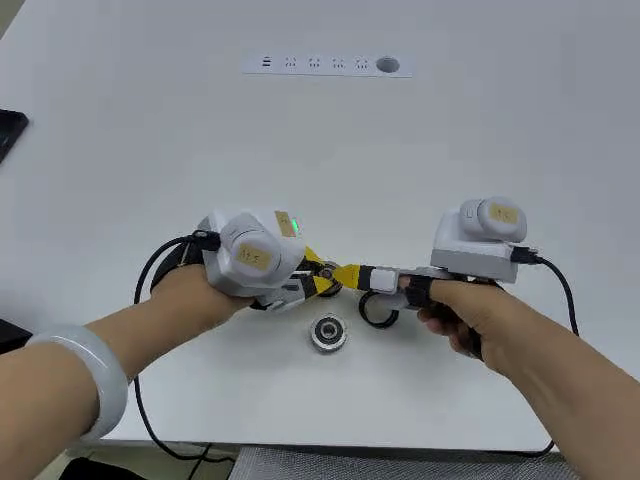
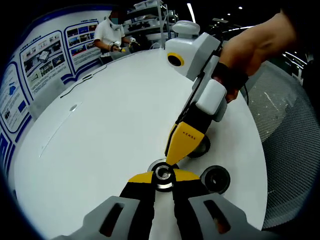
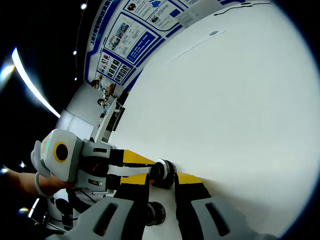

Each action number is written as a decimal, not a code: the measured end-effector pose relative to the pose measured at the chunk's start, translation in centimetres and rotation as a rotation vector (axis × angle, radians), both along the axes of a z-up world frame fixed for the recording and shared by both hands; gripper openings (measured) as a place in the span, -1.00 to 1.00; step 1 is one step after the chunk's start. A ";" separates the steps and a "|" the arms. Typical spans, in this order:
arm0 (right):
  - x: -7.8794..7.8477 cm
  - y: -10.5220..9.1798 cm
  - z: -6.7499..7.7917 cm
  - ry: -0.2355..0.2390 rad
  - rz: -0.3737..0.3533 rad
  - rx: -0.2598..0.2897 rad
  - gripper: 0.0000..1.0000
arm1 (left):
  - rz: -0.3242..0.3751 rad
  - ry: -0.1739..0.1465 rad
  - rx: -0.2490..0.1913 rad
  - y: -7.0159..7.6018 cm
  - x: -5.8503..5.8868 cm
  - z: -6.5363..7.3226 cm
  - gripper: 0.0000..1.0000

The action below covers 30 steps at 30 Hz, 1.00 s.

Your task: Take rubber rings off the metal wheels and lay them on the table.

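Note:
A metal wheel (image 1: 327,276) with a black rubber rim hangs just above the white table (image 1: 320,160), held between both grippers. My left gripper (image 1: 316,282) is shut on the wheel (image 2: 162,174) from the left. My right gripper (image 1: 346,274) comes from the right, its yellow jaws closed on the wheel's rubber rim (image 3: 162,172). A second wheel (image 1: 328,333) with its rubber ring on lies on the table in front, also seen as the wheel (image 2: 216,179). A loose black rubber ring (image 1: 377,311) lies under the right gripper.
A white power strip (image 1: 325,65) lies at the far side of the table. A black object (image 1: 8,130) sits at the left edge. Black cables (image 1: 150,275) trail from both grippers. The table's front edge (image 1: 330,445) is close to me. A person (image 2: 111,31) stands far behind.

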State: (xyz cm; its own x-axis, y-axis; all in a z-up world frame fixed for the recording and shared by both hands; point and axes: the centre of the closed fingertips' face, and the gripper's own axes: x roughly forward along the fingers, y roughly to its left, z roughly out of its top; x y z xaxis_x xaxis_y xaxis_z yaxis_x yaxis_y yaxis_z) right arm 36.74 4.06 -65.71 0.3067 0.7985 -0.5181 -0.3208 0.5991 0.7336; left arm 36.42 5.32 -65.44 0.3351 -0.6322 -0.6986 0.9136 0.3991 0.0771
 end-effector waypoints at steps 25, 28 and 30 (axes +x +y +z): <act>0.0 0.6 0.1 0.090 -0.019 0.107 -0.55 | 0.000 -0.002 -0.003 0.1 0.0 0.0 -0.74; -0.1 0.4 0.2 0.101 -0.038 0.126 -0.55 | -0.001 -0.001 -0.004 0.0 0.0 0.0 -0.74; -0.1 0.1 -0.1 0.109 -0.053 0.132 -0.60 | -0.004 -0.002 0.000 0.0 0.0 0.0 -0.74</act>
State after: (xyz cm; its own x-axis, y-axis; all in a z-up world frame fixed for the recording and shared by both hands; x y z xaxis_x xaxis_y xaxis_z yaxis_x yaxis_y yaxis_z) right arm 36.68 4.21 -65.79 0.2978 0.8460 -0.4423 -0.2061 0.5093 0.8355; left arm 36.39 5.34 -65.47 0.3341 -0.6338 -0.6976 0.9151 0.3954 0.0790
